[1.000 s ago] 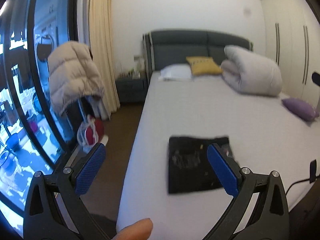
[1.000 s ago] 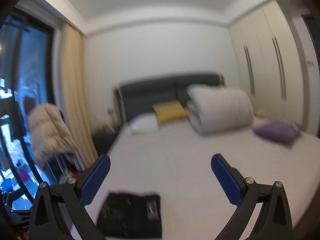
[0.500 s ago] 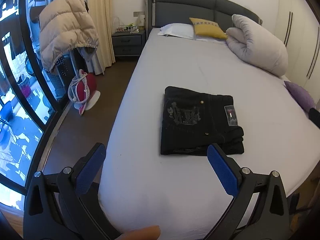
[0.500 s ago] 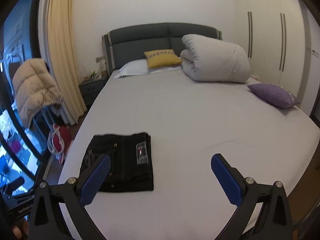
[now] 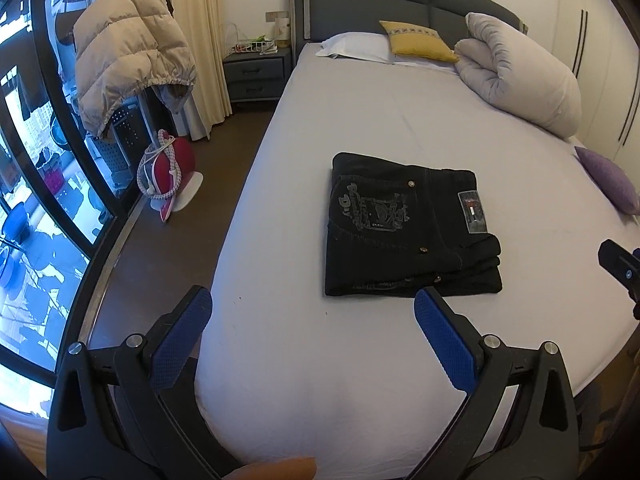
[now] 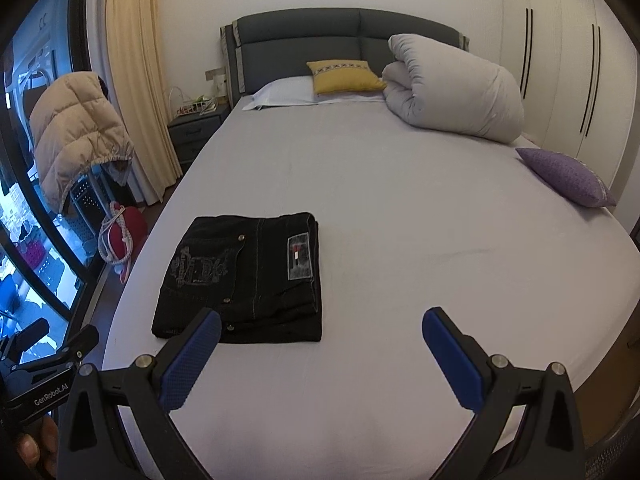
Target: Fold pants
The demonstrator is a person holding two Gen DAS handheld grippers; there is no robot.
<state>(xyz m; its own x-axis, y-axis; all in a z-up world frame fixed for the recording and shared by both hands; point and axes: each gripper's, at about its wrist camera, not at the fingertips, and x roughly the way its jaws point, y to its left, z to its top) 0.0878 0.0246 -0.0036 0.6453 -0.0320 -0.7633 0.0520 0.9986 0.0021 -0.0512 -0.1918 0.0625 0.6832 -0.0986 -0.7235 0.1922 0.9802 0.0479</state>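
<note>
A pair of black pants (image 5: 404,228) lies folded into a flat rectangle near the foot of the bed (image 5: 360,128), a pale print and a label patch facing up. In the right wrist view the folded pants (image 6: 248,276) sit left of centre on the sheet. My left gripper (image 5: 312,336) hovers open above the bed's near edge, short of the pants, holding nothing. My right gripper (image 6: 320,356) is open too, its left fingertip (image 6: 192,356) overlapping the pants' near edge in the image, nothing between the blue pads.
A rolled white duvet (image 6: 452,88), yellow cushion (image 6: 344,76) and white pillow (image 6: 280,94) lie at the headboard. A purple cushion (image 6: 568,178) rests at the bed's right edge. A beige puffer jacket (image 5: 128,52) hangs on a rack, with a red item (image 5: 168,168) on the floor.
Both cameras have tipped down and steadied, so the folded pants now sit fuller in view and closer. Both grippers stay open; the pants have not moved.
</note>
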